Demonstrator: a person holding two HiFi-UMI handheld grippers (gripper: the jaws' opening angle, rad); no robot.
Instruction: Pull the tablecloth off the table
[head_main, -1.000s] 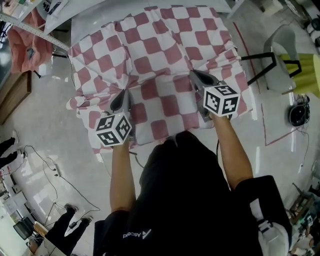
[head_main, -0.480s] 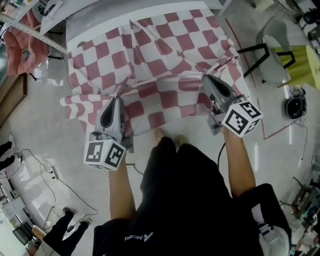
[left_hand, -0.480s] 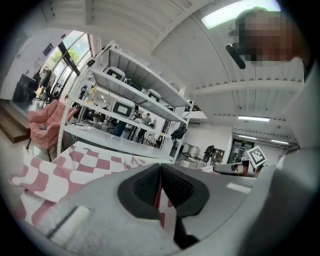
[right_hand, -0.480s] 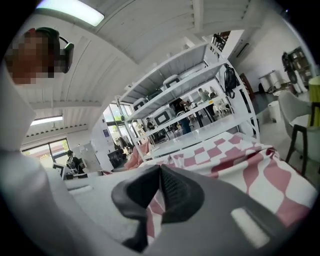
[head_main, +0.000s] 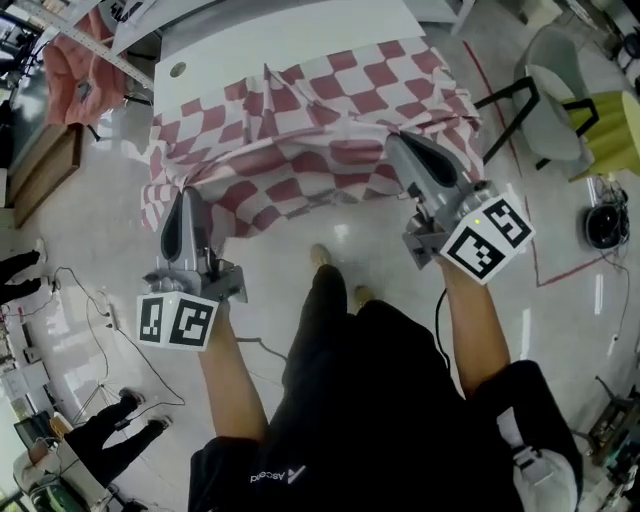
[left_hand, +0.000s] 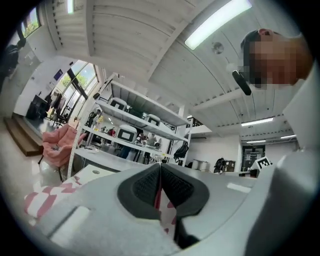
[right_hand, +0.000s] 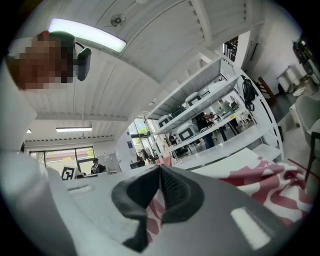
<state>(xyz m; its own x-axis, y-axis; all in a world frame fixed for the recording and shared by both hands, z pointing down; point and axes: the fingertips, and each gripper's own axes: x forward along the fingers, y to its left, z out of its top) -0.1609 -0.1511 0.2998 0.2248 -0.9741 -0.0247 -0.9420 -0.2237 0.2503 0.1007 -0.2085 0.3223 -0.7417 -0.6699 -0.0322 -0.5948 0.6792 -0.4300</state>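
The red-and-white checked tablecloth (head_main: 320, 130) hangs bunched over the near edge of the white table (head_main: 290, 45), whose far part lies bare. My left gripper (head_main: 184, 192) is shut on the cloth's near left edge, and cloth (left_hand: 159, 200) shows pinched between its black pads. My right gripper (head_main: 397, 142) is shut on the near right edge, with cloth (right_hand: 156, 207) pinched between its pads too. More of the cloth (right_hand: 280, 182) spreads at the right of the right gripper view. The cloth is stretched taut between both grippers and the table.
A grey chair (head_main: 555, 110) and a yellow-green object (head_main: 615, 130) stand at the right. Pink fabric (head_main: 75, 70) hangs on a rack at the left. Cables (head_main: 90, 310) lie on the glossy floor; a person's legs (head_main: 120, 445) show bottom left. Shelving (left_hand: 135, 130) stands behind the table.
Both grippers have drawn back toward me with the cloth. The cloth has slid off the table's far part, baring white tabletop, and now bunches over the near edge.
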